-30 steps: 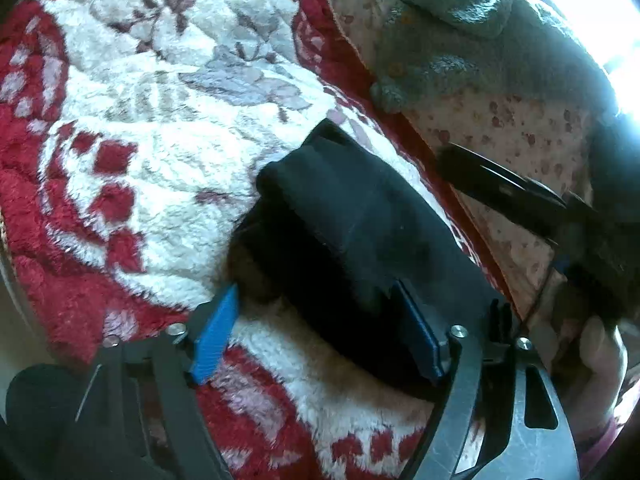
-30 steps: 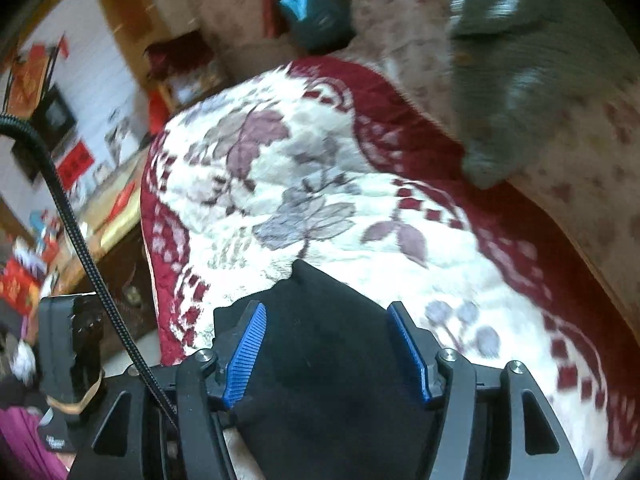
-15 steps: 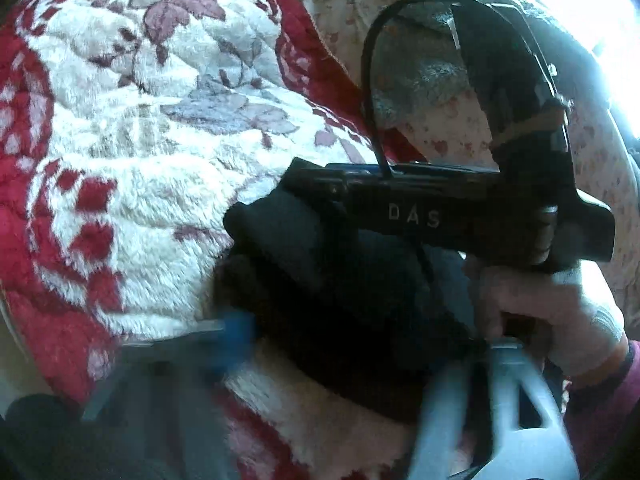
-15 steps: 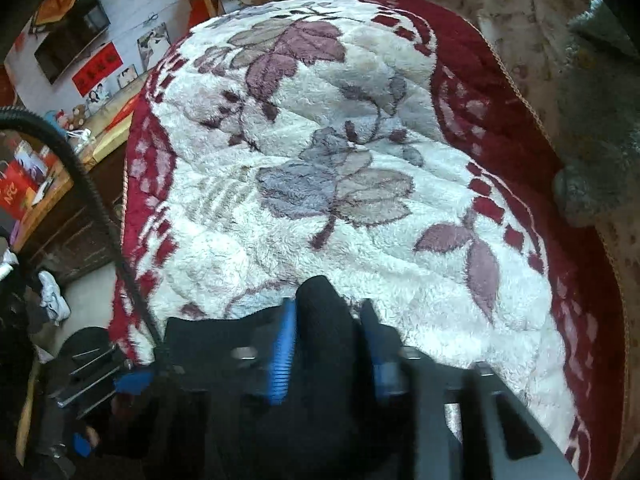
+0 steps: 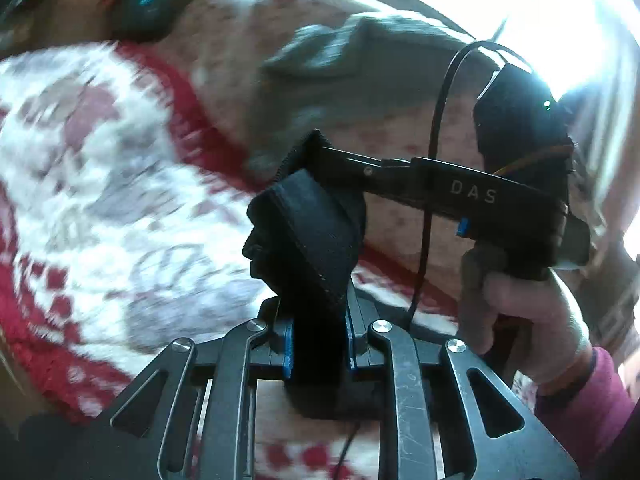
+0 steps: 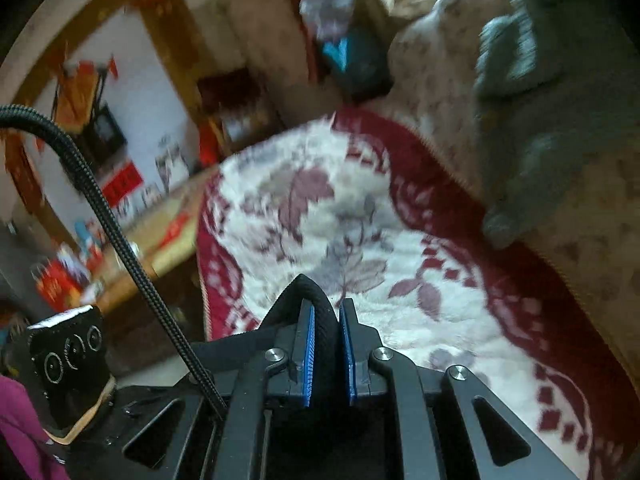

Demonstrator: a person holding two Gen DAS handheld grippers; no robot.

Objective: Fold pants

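Black knit fabric, thick and ribbed at the edge: the pants (image 5: 316, 240) bunched into a rolled wad, raised above the blanket (image 5: 100, 200).

Left claw (image 5: 318, 344) clenched on the wad; blue ridged pads (image 5: 288, 346) press both sides of the cloth, which bulges up and forward past the fingertips in a rounded, layered fold with stitched seams showing.

Right claw (image 6: 326, 354) also clenched on the pants (image 6: 318, 312); a narrow band of the same black knit is pinched between its blue pads (image 6: 308, 356), a curved ribbed edge arching over the tips. From the left wrist view the right claw (image 5: 316, 152) comes in from the right side, flat black body marked "DAS", its tip buried in the top of the wad; the person's hand (image 5: 520, 304) grips the handle, pink sleeve at the wrist.

Blanket plush and fuzzy, white centre with grey-mauve leaf and flower pattern, red border with small diamond blocks. Beyond it, a pale cover (image 6: 580, 220) with small speckled print, and a grey fleecy garment (image 6: 532, 80) lying on that. Braided black cable (image 6: 104, 216) arcs across the right wrist view. Background blurred.
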